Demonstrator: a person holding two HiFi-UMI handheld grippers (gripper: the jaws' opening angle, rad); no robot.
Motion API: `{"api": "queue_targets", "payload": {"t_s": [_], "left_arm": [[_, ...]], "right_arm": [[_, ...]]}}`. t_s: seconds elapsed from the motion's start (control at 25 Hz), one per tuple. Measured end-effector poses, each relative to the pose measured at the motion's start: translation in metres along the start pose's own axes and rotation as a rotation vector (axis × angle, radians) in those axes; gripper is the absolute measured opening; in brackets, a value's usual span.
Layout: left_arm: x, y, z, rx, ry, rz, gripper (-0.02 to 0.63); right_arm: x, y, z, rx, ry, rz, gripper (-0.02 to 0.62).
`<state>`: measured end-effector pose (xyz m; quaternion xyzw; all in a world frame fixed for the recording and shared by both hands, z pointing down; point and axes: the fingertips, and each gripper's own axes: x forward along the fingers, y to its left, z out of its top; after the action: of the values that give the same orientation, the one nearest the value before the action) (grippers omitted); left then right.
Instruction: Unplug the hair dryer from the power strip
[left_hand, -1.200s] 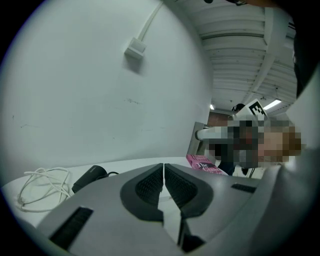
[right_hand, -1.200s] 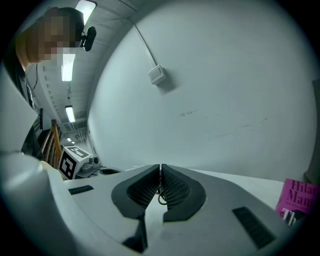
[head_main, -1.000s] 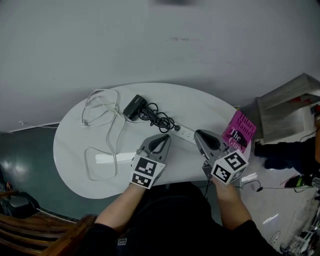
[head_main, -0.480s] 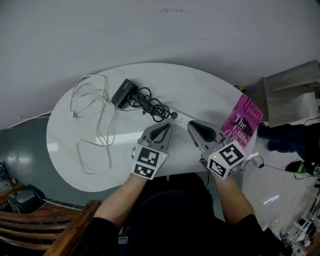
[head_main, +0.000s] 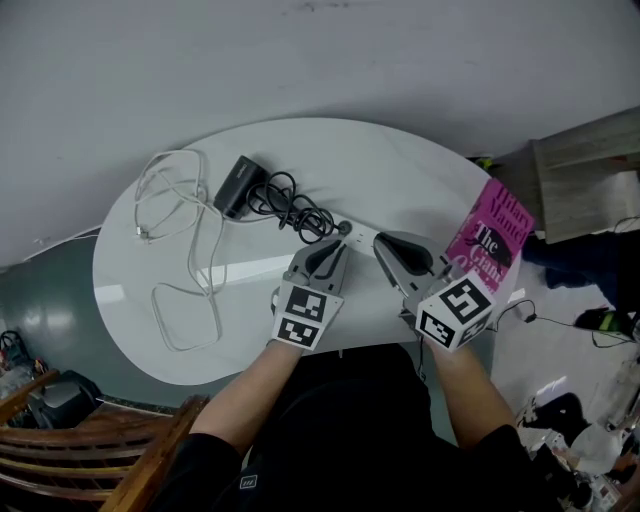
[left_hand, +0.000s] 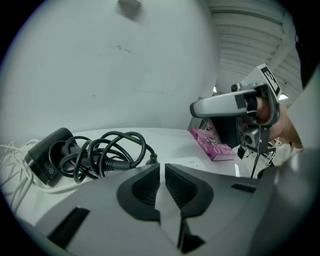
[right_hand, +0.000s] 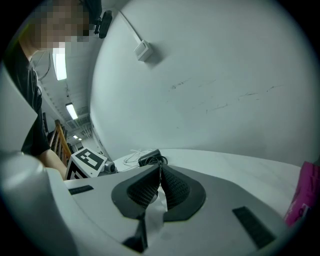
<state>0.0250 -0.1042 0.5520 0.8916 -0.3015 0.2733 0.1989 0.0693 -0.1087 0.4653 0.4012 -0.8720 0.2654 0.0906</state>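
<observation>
head view: left tool, right tool tilt downward.

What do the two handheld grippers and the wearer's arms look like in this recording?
Both the left gripper and right gripper have light grey shells, dark ribbed fingers and a white cube printed with black square markers. The person wears black short sleeves.

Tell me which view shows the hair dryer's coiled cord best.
Left gripper view: the coiled cord sits close in the left foreground, loops distinct. Head view shows it whole but small, from above. Right gripper view shows only a small dark bit, far off.
</observation>
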Motion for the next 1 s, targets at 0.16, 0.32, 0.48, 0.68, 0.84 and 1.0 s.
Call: {"api": "queue_targets", "payload": {"t_s": [0.16,0.32,0.48,0.68,0.84,1.0], "left_arm": [[0.003,0.010,-0.005,-0.010,0.014,0.034,0.072],[0.004,0.012,-0.006,0.006,0.023,0.040,0.072],[0.004,0.023,-0.009,-0.007,0.028,0.081,0.064],[0.006,0.032,-0.008,-0.007,0.025,0.095,0.064],[0.007,0.035,-0.004,-0.004,0.022,0.105,0.064],[0.009,0.043,0.001,0.031,0.025,0.121,0.064]], "right_arm": [[-0.003,-0.007,-0.008,0.021,0.009,-0.002,0.037],[0.001,-0.009,-0.013,0.028,0.025,0.010,0.035],[0.011,-0.005,-0.016,0.010,0.046,0.050,0.037],[0.025,-0.002,-0.020,0.000,0.071,0.078,0.038],[0.030,0.001,-0.025,-0.013,0.091,0.098,0.038],[0.040,-0.003,-0.030,-0.026,0.113,0.103,0.038]]}}
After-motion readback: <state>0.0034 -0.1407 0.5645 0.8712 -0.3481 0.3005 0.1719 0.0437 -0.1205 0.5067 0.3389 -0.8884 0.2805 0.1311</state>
